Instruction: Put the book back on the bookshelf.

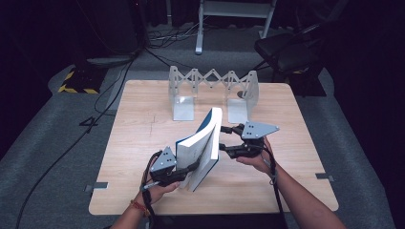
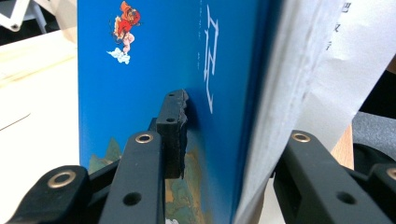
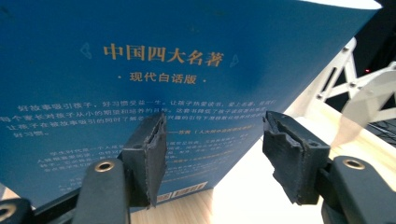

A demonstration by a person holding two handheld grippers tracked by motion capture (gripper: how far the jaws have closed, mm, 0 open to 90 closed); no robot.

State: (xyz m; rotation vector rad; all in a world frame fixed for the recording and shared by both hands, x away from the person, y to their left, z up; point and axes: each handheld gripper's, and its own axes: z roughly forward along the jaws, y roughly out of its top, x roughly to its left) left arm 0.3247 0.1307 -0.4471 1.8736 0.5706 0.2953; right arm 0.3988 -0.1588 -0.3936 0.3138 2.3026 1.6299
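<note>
A thick book (image 1: 203,143) with a blue cover stands tilted on its lower edge on the wooden table (image 1: 138,143), its top leaning away from me. My left gripper (image 1: 190,168) is shut on the book's near lower corner. In the left gripper view one pad (image 2: 173,126) presses the blue front cover (image 2: 140,70), and the other jaw lies against the white pages. My right gripper (image 1: 223,138) stands open just right of the book. Its pads (image 3: 149,154) face the back cover (image 3: 140,70) with gold print, and nothing is between them.
A white expanding book rack (image 1: 212,81) with two upright ends stands at the table's far edge, also seen in the right gripper view (image 3: 355,79). Behind the table are a dark chair (image 1: 286,52), floor cables (image 1: 114,81) and a white frame's legs (image 1: 200,28).
</note>
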